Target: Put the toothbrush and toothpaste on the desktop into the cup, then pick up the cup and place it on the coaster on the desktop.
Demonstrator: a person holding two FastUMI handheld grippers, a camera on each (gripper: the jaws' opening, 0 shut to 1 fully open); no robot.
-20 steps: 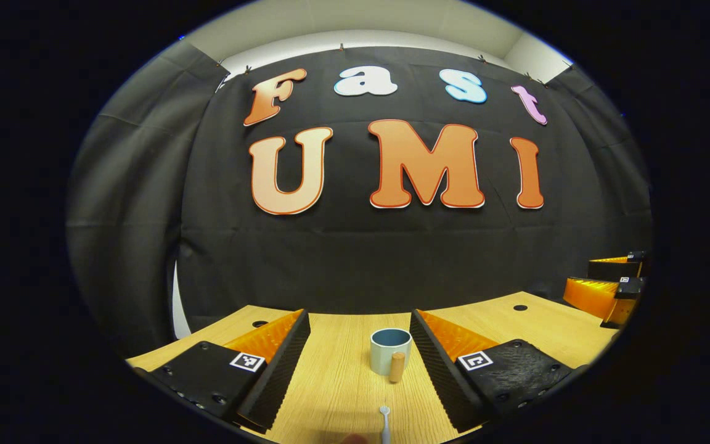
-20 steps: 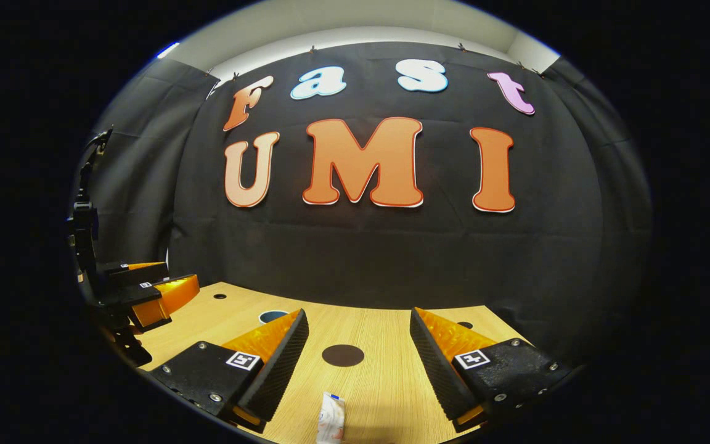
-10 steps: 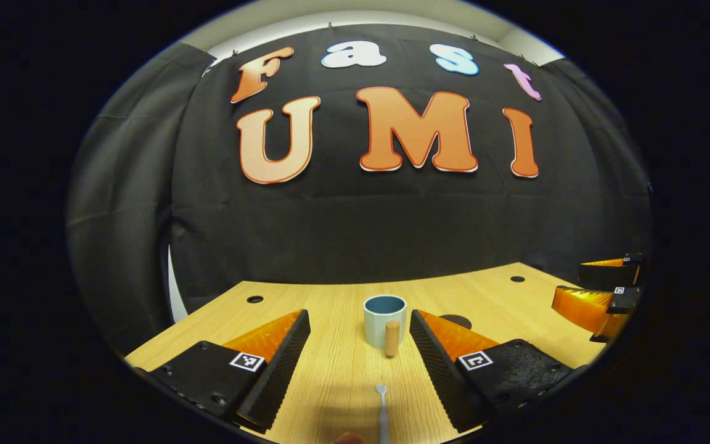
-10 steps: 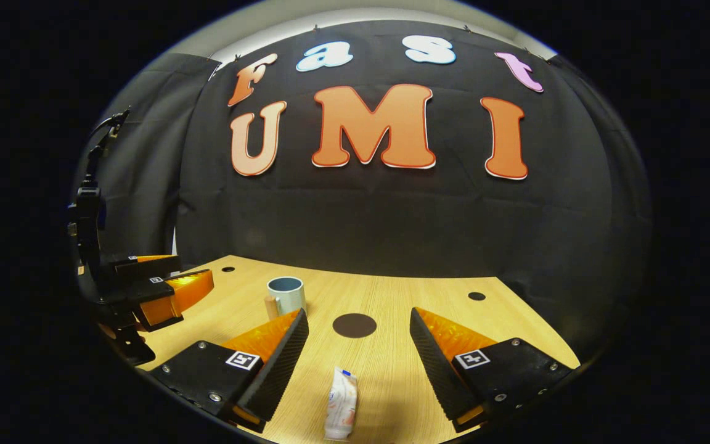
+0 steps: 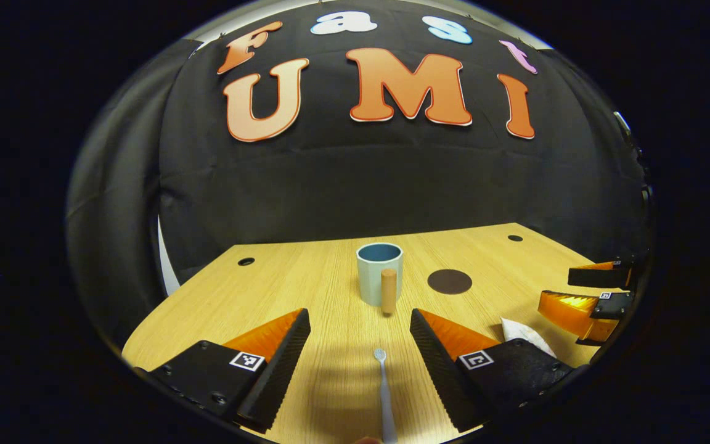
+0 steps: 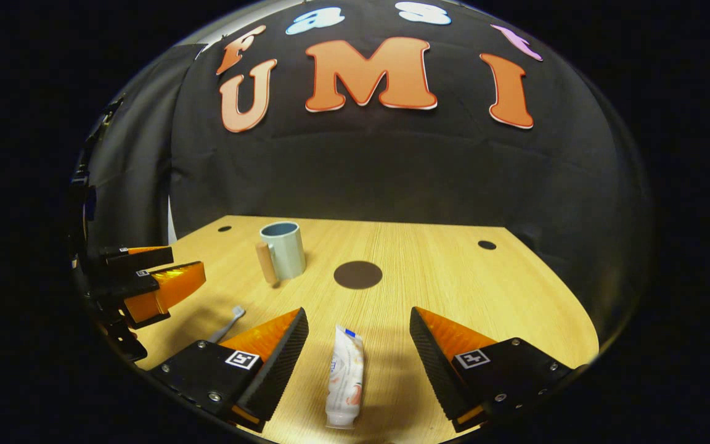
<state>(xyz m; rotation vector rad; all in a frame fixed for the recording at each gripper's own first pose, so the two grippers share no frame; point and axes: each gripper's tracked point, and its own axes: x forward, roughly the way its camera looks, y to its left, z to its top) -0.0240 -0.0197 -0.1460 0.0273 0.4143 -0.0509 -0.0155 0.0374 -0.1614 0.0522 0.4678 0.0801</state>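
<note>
A pale toothbrush (image 5: 383, 391) lies on the wooden desktop (image 5: 306, 290) between the fingers of my open left gripper (image 5: 360, 333), head pointing away. Beyond it stands a light blue cup (image 5: 379, 274) with a wooden handle. A dark round coaster (image 5: 449, 281) lies to the cup's right. In the right gripper view a white toothpaste tube (image 6: 344, 378) lies between the fingers of my open right gripper (image 6: 359, 333). The cup (image 6: 283, 249), coaster (image 6: 357, 274) and toothbrush (image 6: 228, 324) sit farther off. The left gripper (image 6: 145, 280) hangs open at the left, above the toothbrush.
The right gripper (image 5: 589, 293) appears at the right edge of the left gripper view, with part of the toothpaste tube (image 5: 524, 333) below it. Small dark holes (image 5: 246, 261) mark the desktop's back corners. Black cloth closes the desk's far side.
Both cameras have tilted downward, so more desktop shows. The toothbrush and toothpaste now lie fuller between their grippers' fingers, and the cup and coaster came into plain view.
</note>
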